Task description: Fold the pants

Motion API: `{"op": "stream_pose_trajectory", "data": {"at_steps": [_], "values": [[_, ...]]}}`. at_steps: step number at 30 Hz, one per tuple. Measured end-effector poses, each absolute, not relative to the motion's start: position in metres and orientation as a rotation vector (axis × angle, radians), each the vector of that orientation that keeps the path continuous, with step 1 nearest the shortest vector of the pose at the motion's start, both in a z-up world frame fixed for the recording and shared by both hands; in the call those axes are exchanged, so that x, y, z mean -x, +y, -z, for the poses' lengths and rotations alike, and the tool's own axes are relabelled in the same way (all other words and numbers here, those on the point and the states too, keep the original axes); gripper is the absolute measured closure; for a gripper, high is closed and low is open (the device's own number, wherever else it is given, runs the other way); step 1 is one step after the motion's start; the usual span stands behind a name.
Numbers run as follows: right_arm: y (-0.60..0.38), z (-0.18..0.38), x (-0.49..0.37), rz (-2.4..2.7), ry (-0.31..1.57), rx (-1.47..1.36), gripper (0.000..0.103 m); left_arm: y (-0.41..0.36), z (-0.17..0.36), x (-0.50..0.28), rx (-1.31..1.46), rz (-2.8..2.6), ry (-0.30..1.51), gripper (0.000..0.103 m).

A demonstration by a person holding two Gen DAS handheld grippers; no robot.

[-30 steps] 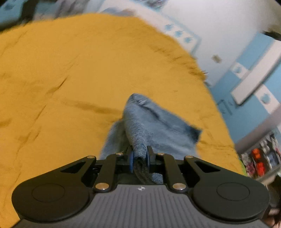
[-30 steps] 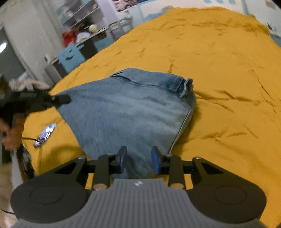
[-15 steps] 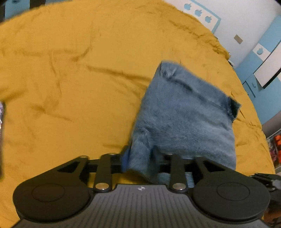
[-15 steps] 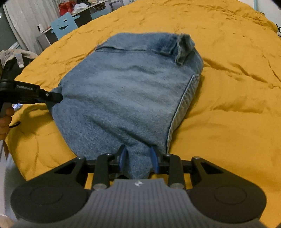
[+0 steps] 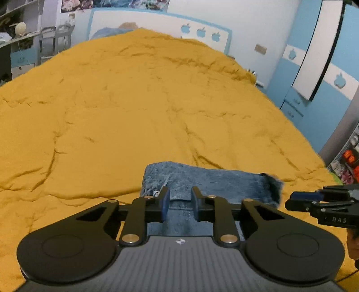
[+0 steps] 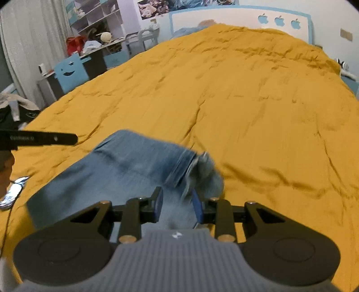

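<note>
While both grippers hang low over the near edge of the bed, the folded jeans point(image 5: 208, 179) lie flat on the yellow bedspread point(image 5: 134, 107) directly ahead of them. Left wrist view: the left gripper point(image 5: 179, 203) has its fingers parted with a clear gap, holding nothing; denim shows between and just beyond the blue pads point(image 5: 165, 203), but the fingers do not close on it. The jeans form a compact rectangle running rightward from the gripper, one corner at upper left, a frayed darker edge at the right end. Just right of that end the right gripper point(image 5: 298, 197) enters from the frame edge, its tip pointing toward the jeans and apart from them. Right wrist view: the right gripper point(image 6: 177, 204) likewise stands open, its fingers spread around empty space above the cloth; the jeans point(image 6: 125, 170) extend from under it toward the left, with a seamed, bunched edge just beyond the right pad point(image 6: 198, 207). This part is motion-blurred, so contact cannot be judged. The left gripper point(image 6: 67, 139) reaches in from the left edge, its tip over the bedspread near the jeans' far corner. Beyond the jeans the bedspread point(image 6: 258, 94) runs wrinkled to a white headboard point(image 6: 224, 18) with blue apples; shelves point(image 6: 94, 24) stand at far left.
</note>
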State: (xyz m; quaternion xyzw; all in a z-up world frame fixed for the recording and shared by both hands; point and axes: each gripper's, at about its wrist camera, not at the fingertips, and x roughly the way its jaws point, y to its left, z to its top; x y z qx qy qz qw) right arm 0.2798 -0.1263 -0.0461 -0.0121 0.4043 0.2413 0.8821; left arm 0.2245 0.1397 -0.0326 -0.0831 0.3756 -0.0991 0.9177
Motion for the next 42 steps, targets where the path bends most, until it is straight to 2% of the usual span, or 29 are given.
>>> {"op": "stream_pose_trajectory", "data": {"at_steps": [2, 3, 7, 12, 18, 19, 21, 22, 23, 24, 26, 31, 42], "values": [[-0.120, 0.059, -0.295, -0.480, 0.867, 0.035, 0.092, 0.140, 0.055, -0.235, 0.182, 0.180, 0.819, 0.088], [-0.117, 0.069, -0.301, -0.477, 0.893, 0.029, 0.095, 0.142, 0.063, -0.236, 0.184, 0.166, 0.830, 0.089], [-0.115, 0.098, -0.313, -0.475, 0.957, -0.015, 0.094, 0.148, 0.088, -0.237, 0.210, 0.138, 0.873, 0.096], [-0.110, 0.130, -0.318, -0.480, 0.998, -0.031, 0.094, 0.152, 0.114, -0.234, 0.214, 0.118, 0.888, 0.097], [-0.109, 0.137, -0.324, -0.471, 1.025, -0.075, 0.094, 0.141, 0.092, -0.238, 0.157, 0.114, 0.900, 0.097], [-0.108, 0.132, -0.324, -0.470, 1.028, -0.077, 0.093, 0.142, 0.083, -0.239, 0.163, 0.127, 0.902, 0.091], [-0.115, 0.119, -0.325, -0.471, 1.033, -0.125, 0.084, 0.149, 0.064, -0.238, 0.196, 0.160, 0.892, 0.064], [-0.123, 0.113, -0.321, -0.479, 1.030, -0.159, 0.065, 0.153, 0.053, -0.235, 0.206, 0.165, 0.875, 0.037], [-0.130, 0.107, -0.318, -0.488, 1.022, -0.209, 0.052, 0.159, 0.045, -0.231, 0.208, 0.171, 0.857, 0.023], [-0.135, 0.101, -0.314, -0.497, 1.016, -0.240, 0.049, 0.165, 0.036, -0.229, 0.210, 0.186, 0.848, 0.023], [-0.146, 0.097, -0.306, -0.509, 1.020, -0.292, 0.035, 0.178, 0.028, -0.228, 0.239, 0.202, 0.880, 0.020], [-0.174, 0.111, -0.287, -0.519, 1.086, -0.509, 0.023, 0.221, 0.056, -0.236, 0.435, 0.233, 1.020, 0.016], [-0.190, 0.164, -0.282, -0.534, 1.188, -0.814, 0.023, 0.240, 0.147, -0.245, 0.821, 0.358, 1.129, 0.016]]}}
